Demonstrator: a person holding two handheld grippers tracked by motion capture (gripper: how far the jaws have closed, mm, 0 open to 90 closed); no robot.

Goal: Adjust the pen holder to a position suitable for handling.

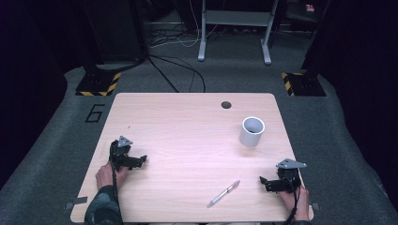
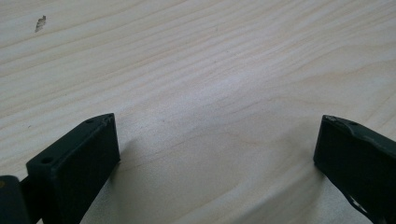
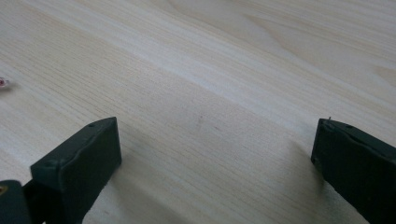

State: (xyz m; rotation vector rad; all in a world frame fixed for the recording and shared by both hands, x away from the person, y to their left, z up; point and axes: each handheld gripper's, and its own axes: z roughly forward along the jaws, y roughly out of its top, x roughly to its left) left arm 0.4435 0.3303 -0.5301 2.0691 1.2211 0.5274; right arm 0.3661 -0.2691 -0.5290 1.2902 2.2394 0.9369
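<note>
A silver pen [image 1: 224, 193] lies at a slant near the table's front edge, right of centre. A white cup [image 1: 252, 131] stands upright toward the back right. My left gripper [image 1: 141, 160] rests low on the table at the front left, a hand around it; in the left gripper view its jaws stand wide apart over bare wood, so the left gripper [image 2: 217, 140] is open and holds nothing. At the front right, a short way right of the pen, my right gripper [image 1: 264, 182] is also open, and bare wood lies between the jaws of the right gripper [image 3: 215, 140]. The pen's tip [image 3: 3, 83] peeks in at that view's left edge.
The wooden table [image 1: 187, 126] has a dark round hole [image 1: 226, 104] near its back edge. Grey carpet surrounds it, with stand bases marked in yellow and black stripes [image 1: 97, 84] and cables [image 1: 183, 70] behind, plus a white frame [image 1: 234, 28].
</note>
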